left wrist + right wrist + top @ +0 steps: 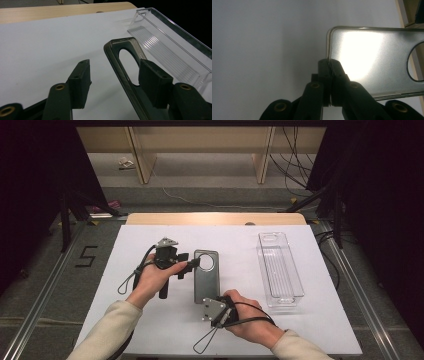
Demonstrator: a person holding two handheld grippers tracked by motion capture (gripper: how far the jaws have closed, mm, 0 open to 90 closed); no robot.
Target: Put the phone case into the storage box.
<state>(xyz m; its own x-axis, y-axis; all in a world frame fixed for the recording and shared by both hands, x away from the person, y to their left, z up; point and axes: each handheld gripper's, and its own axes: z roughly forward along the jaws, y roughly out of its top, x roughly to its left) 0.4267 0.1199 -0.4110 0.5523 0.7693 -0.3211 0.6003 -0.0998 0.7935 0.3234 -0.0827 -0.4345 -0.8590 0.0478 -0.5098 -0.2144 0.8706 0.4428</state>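
At the phone case [206,276] — left tool [194,263] straddling, right tool [218,312] clamped.

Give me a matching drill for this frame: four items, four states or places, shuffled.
1. left gripper
2. right gripper
3. phone case
4. clear tray

a. lies at the table's right side
b. shut on the case's near edge
c. open, jaws either side of the case's side rim
d. smoky, with a round camera cutout

Pairs: 1-c, 2-b, 3-d, 4-a
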